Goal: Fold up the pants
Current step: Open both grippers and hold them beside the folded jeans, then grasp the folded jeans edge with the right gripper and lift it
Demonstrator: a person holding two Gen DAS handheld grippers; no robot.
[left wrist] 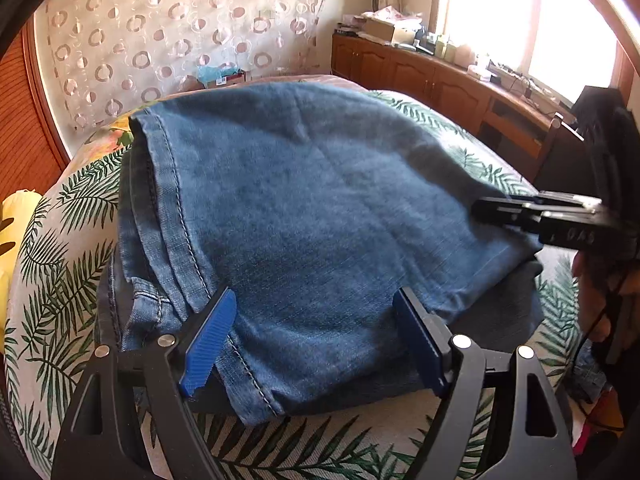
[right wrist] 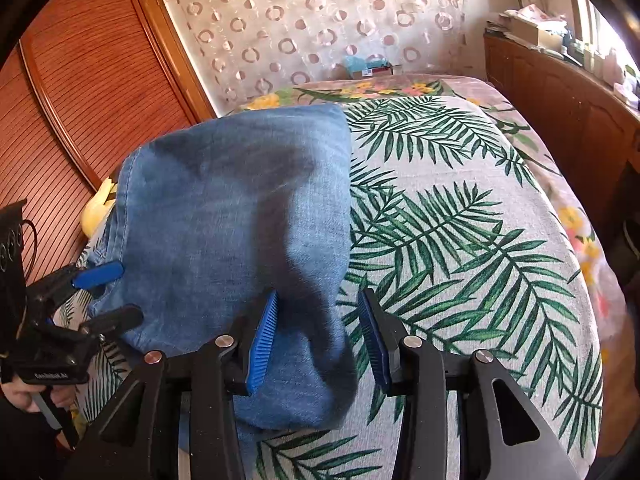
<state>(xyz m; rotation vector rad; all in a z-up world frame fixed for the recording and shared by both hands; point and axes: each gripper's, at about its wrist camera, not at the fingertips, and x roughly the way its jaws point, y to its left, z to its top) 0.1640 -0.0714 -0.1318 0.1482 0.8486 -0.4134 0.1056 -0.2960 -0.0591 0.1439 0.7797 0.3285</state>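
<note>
The folded pants [left wrist: 320, 208] lie on the bed's palm-leaf cover [right wrist: 460, 240]. My left tongs [left wrist: 316, 328] gape wide over their near edge; my right tongs [right wrist: 320, 336] stand part-open astride the right-hand corner, gripping nothing. Bare cover stretches rightward

Right wrist view: jeans [right wrist: 224, 216] near corner runs under the right gripper [right wrist: 320, 336] body at 6 o'clock, hem unseen. Yellow object [right wrist: 98, 208] at 9 o'clock mostly behind denim, unidentifiable. Cabinet-top clutter [left wrist: 400, 28] at 1 o'clock washed out by window glare.
</note>
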